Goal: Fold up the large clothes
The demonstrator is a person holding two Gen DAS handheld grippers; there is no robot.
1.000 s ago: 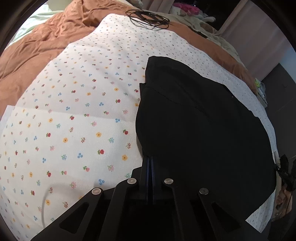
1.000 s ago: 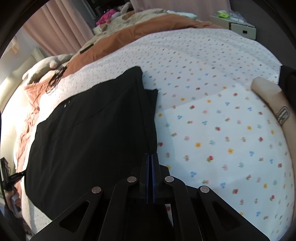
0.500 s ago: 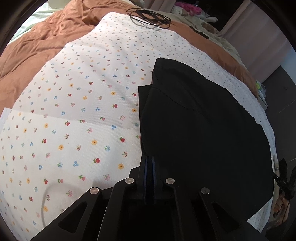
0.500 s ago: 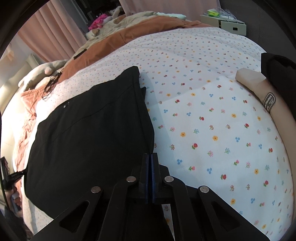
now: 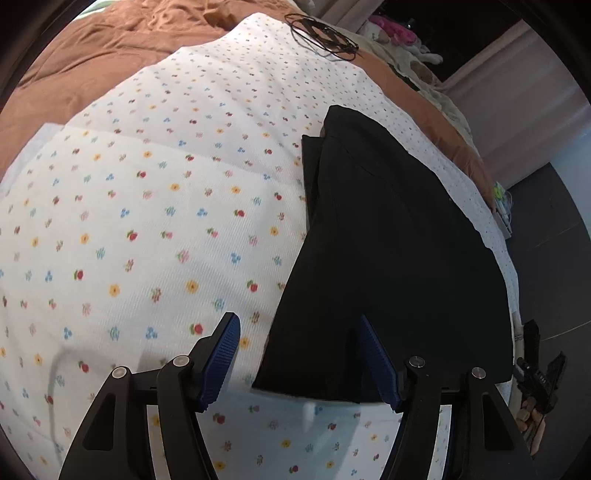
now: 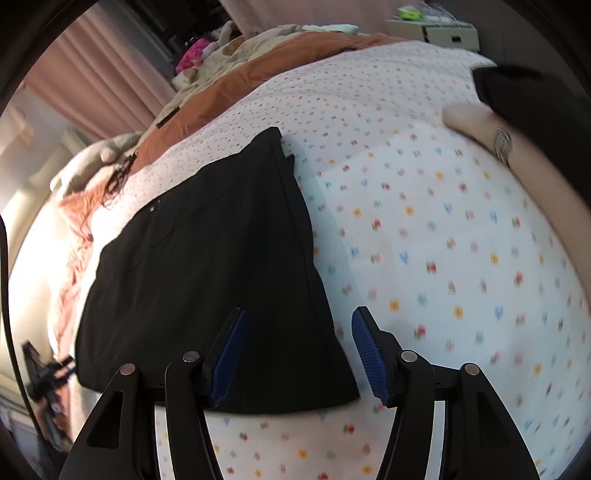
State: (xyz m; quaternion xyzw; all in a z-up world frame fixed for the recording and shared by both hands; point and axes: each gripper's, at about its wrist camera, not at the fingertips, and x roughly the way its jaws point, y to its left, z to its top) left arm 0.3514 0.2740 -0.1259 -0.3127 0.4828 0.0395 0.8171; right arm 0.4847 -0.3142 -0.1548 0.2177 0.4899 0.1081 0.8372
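Hovering over the bed, both tongs hang spread wide with nothing between them. The left gripper [image 5: 299,358] sits above the near left corner of the folded black fabric garment [image 5: 388,240], one blue ribbed pad over the sheet and the other over the cloth, straddling that corner. The right gripper [image 6: 295,354] mirrors it at the near right corner of the same garment [image 6: 207,266], again with the edge running up between its two fingers.

That garment lies flat on the white floral-print bedsheet [image 5: 147,221], folded into a long dark panel whose far end steps in a little (a second layer peeks out along one side, so the stack is not perfectly flush). Placing one tool at each near corner makes sense: a wide piece sags in the middle unless both ends are handled together.

Beyond the sheet lies a rumpled rust-brown blanket [image 5: 92,48], with a loose coil of thin black cable [image 5: 321,35] near the sheet's far edge, well apart from the work. On the right side a person's bare forearm [image 6: 517,162] rests across the sheet, clear of the cloth.

My guess is this fold is laid down and either a further fold or a tidy-up comes next.
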